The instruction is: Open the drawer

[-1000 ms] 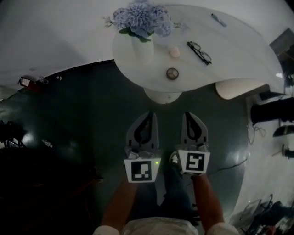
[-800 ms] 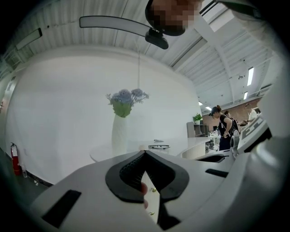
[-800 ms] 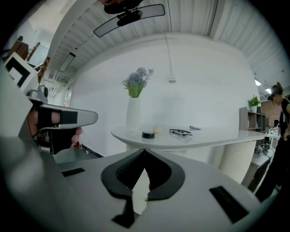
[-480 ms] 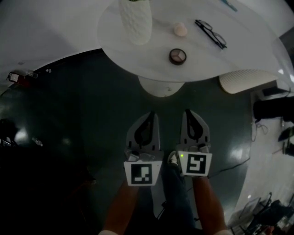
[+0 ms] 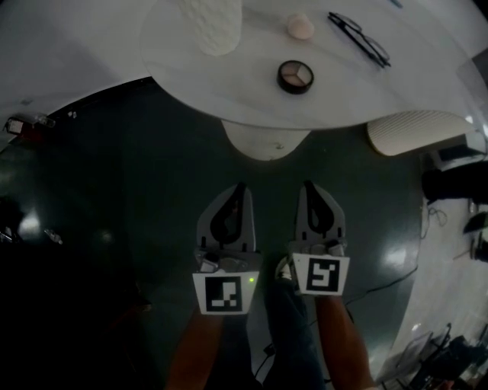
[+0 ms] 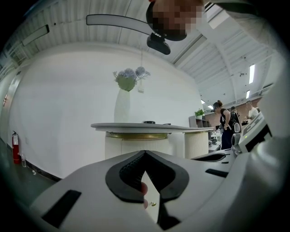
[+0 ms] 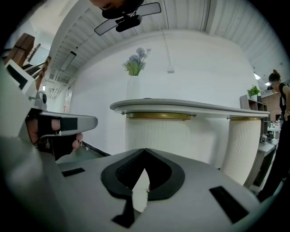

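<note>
No drawer shows in any view. My left gripper (image 5: 240, 186) and right gripper (image 5: 309, 183) hang side by side over the dark green floor, both pointing at the white ribbed pedestal (image 5: 264, 142) of an oval white table (image 5: 145, 53). Both are shut with nothing between the jaws. In the left gripper view the left gripper (image 6: 144, 152) faces the pedestal (image 6: 136, 146) under the tabletop. The right gripper (image 7: 145, 150) faces the same pedestal (image 7: 158, 136) in the right gripper view.
On the table stand a white vase (image 5: 213, 23), a round compact (image 5: 294, 75), a small pink object (image 5: 300, 26) and black glasses (image 5: 358, 38). A second ribbed column (image 5: 415, 131) stands at the right. Cables and gear lie on the pale floor at the far right (image 5: 450, 228).
Both grippers have sunk lower while staying side by side and shut. The table has slid up the head view and looks nearer; the flowers have left the frame.
</note>
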The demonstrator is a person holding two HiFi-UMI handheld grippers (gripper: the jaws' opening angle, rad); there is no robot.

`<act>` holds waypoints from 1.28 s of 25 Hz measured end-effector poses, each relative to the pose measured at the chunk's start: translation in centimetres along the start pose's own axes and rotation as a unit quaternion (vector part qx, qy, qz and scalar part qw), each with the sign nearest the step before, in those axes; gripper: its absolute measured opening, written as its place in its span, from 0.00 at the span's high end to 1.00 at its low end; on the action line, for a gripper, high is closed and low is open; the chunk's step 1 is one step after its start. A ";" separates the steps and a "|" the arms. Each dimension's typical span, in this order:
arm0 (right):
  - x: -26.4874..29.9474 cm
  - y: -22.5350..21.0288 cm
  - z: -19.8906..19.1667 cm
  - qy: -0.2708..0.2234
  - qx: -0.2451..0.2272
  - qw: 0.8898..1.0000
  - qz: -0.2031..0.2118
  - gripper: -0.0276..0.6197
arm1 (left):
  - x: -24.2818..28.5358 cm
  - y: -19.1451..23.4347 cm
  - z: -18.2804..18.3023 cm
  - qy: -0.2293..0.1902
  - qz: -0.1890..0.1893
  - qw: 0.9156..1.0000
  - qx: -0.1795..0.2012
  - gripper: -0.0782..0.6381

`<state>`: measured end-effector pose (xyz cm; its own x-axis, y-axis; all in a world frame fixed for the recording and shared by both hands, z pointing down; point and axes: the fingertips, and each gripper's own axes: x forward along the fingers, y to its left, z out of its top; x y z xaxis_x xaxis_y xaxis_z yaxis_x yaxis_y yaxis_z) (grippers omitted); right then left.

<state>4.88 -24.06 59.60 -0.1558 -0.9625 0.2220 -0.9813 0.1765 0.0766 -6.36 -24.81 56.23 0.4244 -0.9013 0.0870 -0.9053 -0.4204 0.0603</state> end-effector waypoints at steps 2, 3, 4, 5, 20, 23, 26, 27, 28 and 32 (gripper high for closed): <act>0.7 -0.1 -0.3 -0.003 -0.005 1.000 -0.002 0.95 | 0.1 -0.1 -0.5 0.007 0.000 1.000 0.000 0.89; 1.1 -0.3 -0.5 -0.003 -0.006 1.000 -0.005 0.95 | 0.2 -0.1 -0.7 0.011 0.000 1.000 -0.001 0.89; 1.5 -0.4 -0.7 -0.002 -0.007 1.000 -0.007 0.95 | 0.3 -0.1 -0.9 0.013 0.000 1.000 0.000 0.89; 1.9 -0.5 -1.0 0.001 -0.007 1.000 -0.007 0.95 | 0.4 -0.1 -1.1 0.015 -0.001 1.000 0.003 0.89; 10.3 -2.1 -3.1 0.019 0.007 1.000 -0.018 0.72 | 0.9 0.3 -0.8 0.011 -0.001 1.000 0.011 0.89; 12.0 -2.4 -3.2 0.029 0.014 0.999 -0.016 0.71 | 0.6 0.5 -1.0 0.016 -0.002 1.000 0.014 0.89; 13.2 -2.1 -3.0 0.036 0.003 0.999 -0.010 0.72 | 0.4 0.6 -1.3 0.019 -0.001 1.000 0.018 0.89; 13.4 -2.0 -3.1 0.040 -0.003 0.999 -0.009 0.72 | 0.3 0.6 -1.3 0.021 0.000 1.000 0.018 0.89; 13.6 -2.0 -3.2 0.043 -0.004 0.999 -0.012 0.72 | 0.2 0.7 -1.4 0.023 0.001 1.000 0.018 0.89; 13.6 -2.5 -3.2 0.045 0.013 0.999 -0.024 0.79 | 0.2 1.1 -1.5 0.023 0.003 0.999 0.023 0.89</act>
<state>5.56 -36.93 65.52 -0.0991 -0.9472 0.3051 -0.9901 0.1245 0.0651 -7.23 -25.28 57.79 0.4176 -0.8987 0.1340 -0.9076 -0.4196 0.0146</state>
